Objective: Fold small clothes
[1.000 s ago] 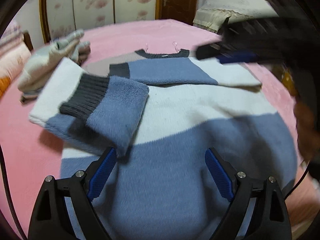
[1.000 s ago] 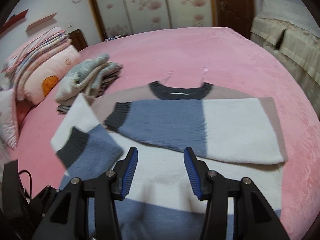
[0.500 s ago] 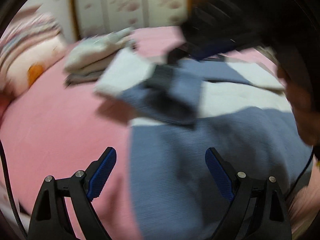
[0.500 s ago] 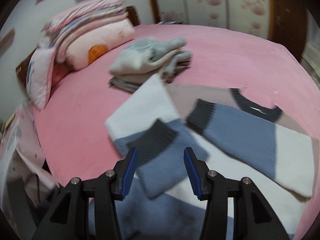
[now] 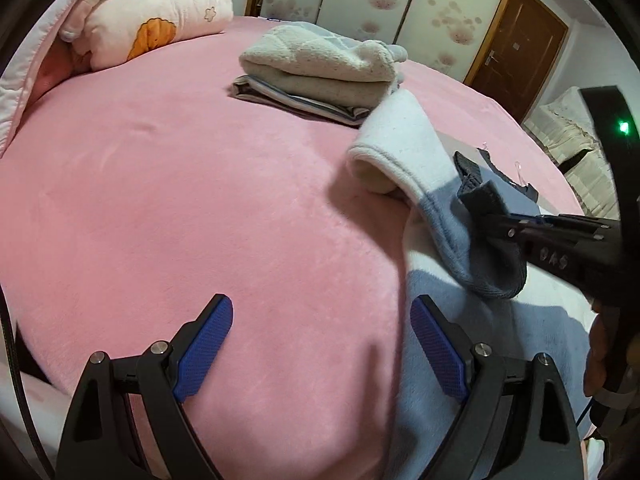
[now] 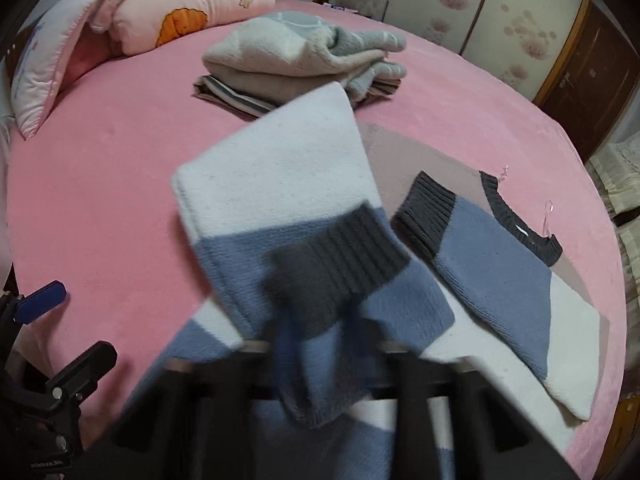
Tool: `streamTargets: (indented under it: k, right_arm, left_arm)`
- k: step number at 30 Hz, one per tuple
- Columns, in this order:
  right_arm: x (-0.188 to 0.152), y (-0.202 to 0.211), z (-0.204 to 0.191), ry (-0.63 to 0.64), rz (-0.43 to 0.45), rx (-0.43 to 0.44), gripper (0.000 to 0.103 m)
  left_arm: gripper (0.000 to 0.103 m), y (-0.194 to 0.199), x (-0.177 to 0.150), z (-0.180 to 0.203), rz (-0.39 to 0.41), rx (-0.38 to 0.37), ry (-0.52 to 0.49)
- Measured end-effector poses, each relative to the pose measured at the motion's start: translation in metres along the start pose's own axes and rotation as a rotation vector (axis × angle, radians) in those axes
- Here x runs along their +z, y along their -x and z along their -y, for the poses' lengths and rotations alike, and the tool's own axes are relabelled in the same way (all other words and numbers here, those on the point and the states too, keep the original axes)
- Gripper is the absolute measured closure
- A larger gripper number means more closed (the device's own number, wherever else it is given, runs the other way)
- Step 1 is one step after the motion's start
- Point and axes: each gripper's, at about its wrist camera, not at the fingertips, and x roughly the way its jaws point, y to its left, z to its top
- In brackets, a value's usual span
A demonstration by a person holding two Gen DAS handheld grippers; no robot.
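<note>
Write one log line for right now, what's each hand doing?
left gripper: open, empty, over pink bedspread | right gripper: just closed on blue-and-white knitted sweater sleeve

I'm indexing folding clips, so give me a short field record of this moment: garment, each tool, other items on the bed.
garment: blue, white and grey knit sweater lying on the pink bed cover, one sleeve already folded across the chest
left tool: open, over bare bed cover beside the sweater's edge
right tool: jaws just closing, shut on the grey-cuffed sleeve, sleeve lifted
other items: stack of folded clothes; pink pillow
</note>
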Motion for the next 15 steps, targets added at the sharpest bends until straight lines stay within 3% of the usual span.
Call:
streamTargets:
  k: [4, 10, 13, 15]
  right_arm:
    - [0.015, 0.033, 0.036, -0.062, 0.116, -0.025, 0.094]
    - [0.045, 0.128, 0.114, -0.154, 0.481, -0.054, 0.094]
    - [0.042, 0.154, 0.150, -0.220, 0.616, -0.121, 0.094]
    - [0.031, 0.154, 0.183, -0.296, 0.648, -0.147, 0.094]
  left_arm:
    - [0.013, -0.012, 0.012, 0.020, 0.001, -0.027, -0.021]
    - [0.013, -0.036, 0.036, 0.057, 0.016, -0.066, -0.052]
    - [0.013, -0.053, 0.048, 0.073, 0.009, -0.072, -0.047]
    - [0.013, -0.071, 0.055, 0.085, -0.021, -0.064, -0.041]
